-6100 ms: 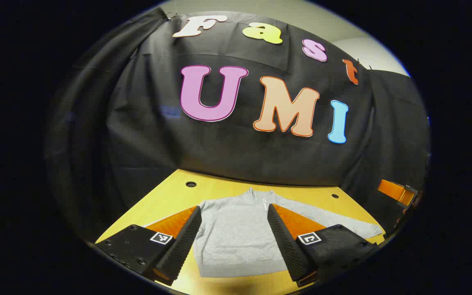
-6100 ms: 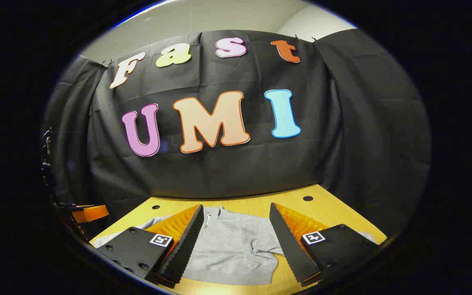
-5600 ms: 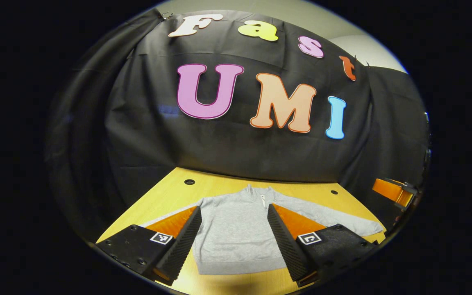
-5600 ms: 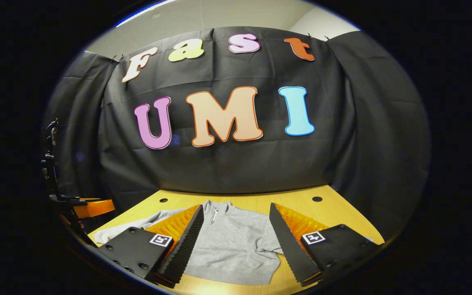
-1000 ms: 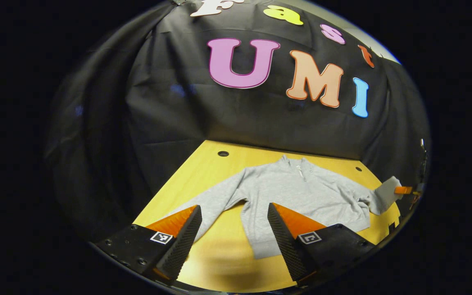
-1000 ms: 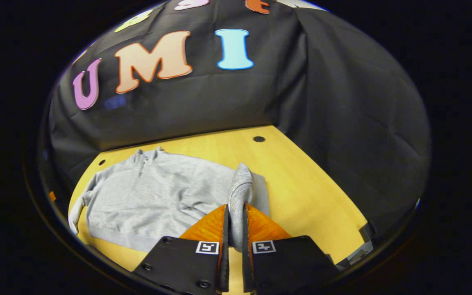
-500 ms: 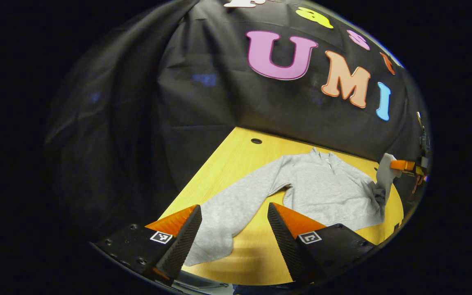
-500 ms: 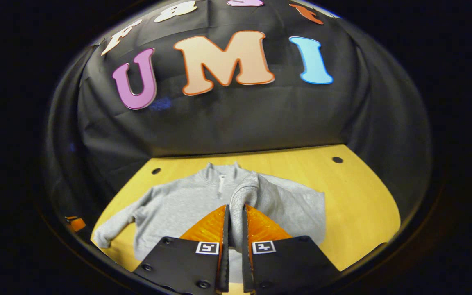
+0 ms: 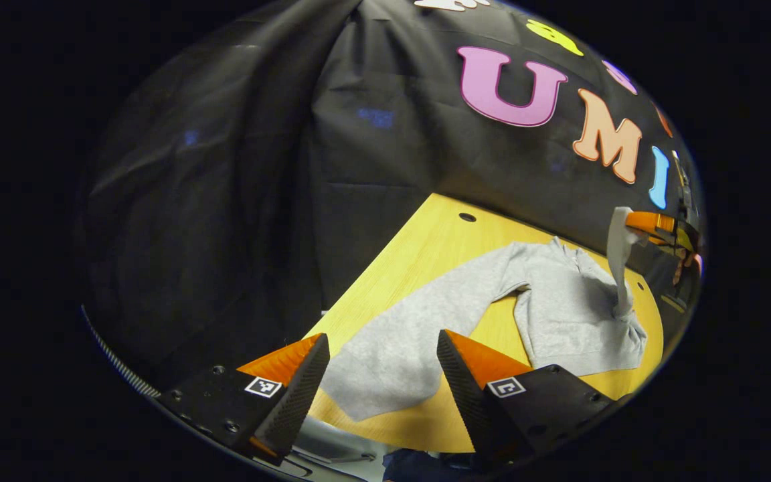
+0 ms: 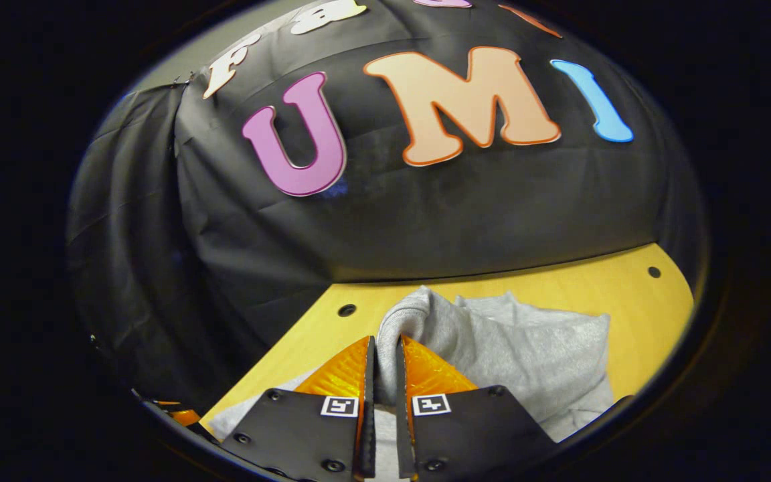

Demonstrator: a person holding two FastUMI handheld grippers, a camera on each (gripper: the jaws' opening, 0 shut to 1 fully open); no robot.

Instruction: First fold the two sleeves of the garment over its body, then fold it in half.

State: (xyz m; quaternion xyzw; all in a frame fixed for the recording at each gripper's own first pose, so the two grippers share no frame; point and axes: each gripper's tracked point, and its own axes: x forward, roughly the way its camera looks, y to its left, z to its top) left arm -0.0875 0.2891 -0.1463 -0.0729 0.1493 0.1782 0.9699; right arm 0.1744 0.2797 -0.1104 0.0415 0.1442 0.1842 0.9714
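Left gripper view | one garment (image 9: 559, 314) | two sleeves | right gripper (image 10: 384, 375) pinching one

We see a soft, matt grey fleece-like garment (image 9: 559, 301) ahead of the jaws on a smooth, pale wood table (image 9: 425, 248), backed by matt black cloth (image 9: 225, 201).

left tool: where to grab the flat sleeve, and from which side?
Take the left sleeve at its cuff end, the free edge nearest the open left tool. Come in low from the table's near edge: the cuff lies flat, so one finger probably has to slide under it.
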